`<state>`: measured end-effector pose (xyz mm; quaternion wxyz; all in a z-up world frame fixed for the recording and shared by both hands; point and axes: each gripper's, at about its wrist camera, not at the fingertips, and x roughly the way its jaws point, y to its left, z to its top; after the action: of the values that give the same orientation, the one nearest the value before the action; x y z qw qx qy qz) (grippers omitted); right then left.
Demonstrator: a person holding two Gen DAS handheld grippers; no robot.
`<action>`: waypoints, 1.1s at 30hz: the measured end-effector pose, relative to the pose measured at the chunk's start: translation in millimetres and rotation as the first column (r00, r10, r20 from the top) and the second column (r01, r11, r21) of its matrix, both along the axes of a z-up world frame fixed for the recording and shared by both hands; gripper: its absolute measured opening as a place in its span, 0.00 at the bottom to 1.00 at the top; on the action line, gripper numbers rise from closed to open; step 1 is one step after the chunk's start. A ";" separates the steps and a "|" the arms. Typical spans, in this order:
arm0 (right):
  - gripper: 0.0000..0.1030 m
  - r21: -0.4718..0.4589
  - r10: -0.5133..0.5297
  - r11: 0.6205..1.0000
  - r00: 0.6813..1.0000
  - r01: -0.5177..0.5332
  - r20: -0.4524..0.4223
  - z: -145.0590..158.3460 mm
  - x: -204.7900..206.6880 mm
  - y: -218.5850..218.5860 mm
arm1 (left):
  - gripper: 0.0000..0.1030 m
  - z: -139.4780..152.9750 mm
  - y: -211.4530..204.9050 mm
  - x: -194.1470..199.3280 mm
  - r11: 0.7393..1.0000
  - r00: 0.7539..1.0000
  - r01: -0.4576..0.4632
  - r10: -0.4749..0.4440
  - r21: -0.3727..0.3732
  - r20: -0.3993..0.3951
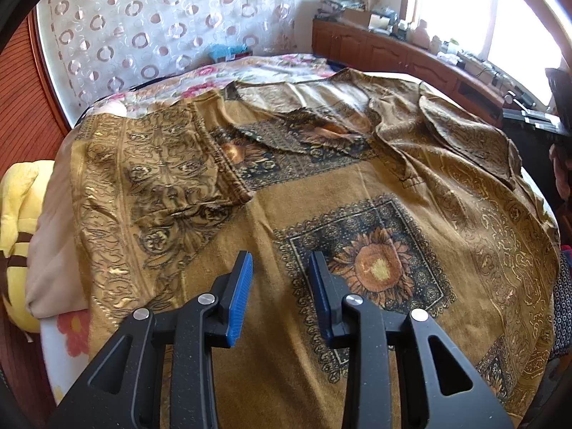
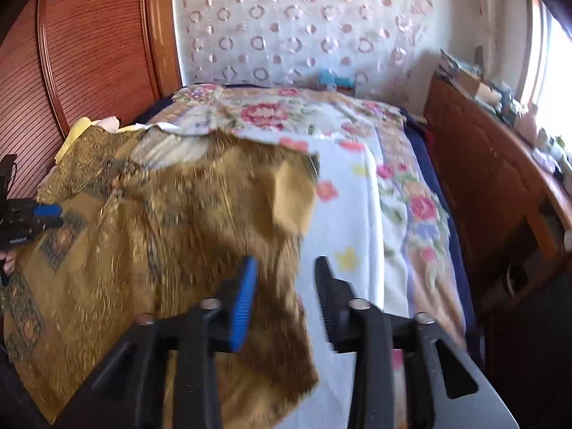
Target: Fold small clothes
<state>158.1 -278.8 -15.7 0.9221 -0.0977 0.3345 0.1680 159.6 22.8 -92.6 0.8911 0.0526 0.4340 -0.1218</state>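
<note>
Here we see a big golden-brown garment (image 1: 321,186) spread out flat on the bed (image 2: 357,214), with sunflower squares printed on it. Our left gripper (image 1: 280,268) hangs just above the cloth, and its blue fingers (image 1: 243,286) stand apart with nothing between them. Our right gripper (image 2: 286,279) is over the edge of the garment, where the brown cloth meets the flowery white bedspread (image 2: 343,186). Its fingers are apart too and press on nothing, though a blurry flap of the cloth lies under the gap. At the left edge of the right view, we spot the other gripper with a tiny white label on it, too small to read. A wooden cabinet (image 1: 393,53) stands under the bright window (image 1: 500,10).
</note>
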 end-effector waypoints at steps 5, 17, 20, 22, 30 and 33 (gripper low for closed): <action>0.40 -0.038 0.049 0.998 0.998 -0.050 -0.033 -3.3 41.1 31.1 | 0.33 25.4 8.4 1.9 0.999 0.995 -0.032 0.031 0.008 0.092; 0.16 -0.101 0.099 0.988 0.984 -0.115 -0.148 -27.7 101.4 41.4 | 0.33 36.8 86.6 54.7 0.973 0.967 -0.231 0.230 -0.009 0.109; 0.01 -0.105 0.096 0.989 0.988 -0.108 -0.120 -27.2 96.8 35.4 | 0.33 33.3 98.0 65.6 0.966 0.960 -0.257 0.258 -0.019 0.108; 0.01 -0.103 0.063 0.992 0.996 -0.070 -0.069 -23.1 92.7 24.3 | 0.33 33.6 104.0 66.5 0.965 0.958 -0.263 0.264 -0.016 0.112; 0.01 0.007 -0.083 0.996 0.994 0.084 -0.073 -18.4 107.6 -29.2 | 0.33 27.6 119.0 88.9 0.959 0.954 -0.284 0.284 -0.010 0.098; 0.02 0.029 -0.099 0.994 0.991 0.102 -0.085 -22.8 108.7 -31.3 | 0.33 25.9 122.5 95.5 0.958 0.953 -0.288 0.288 -0.007 0.090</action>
<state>266.7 -310.1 -38.5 0.9161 -0.0584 0.3745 0.1309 255.1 145.3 -66.7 0.9179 -0.0028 0.3967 0.0131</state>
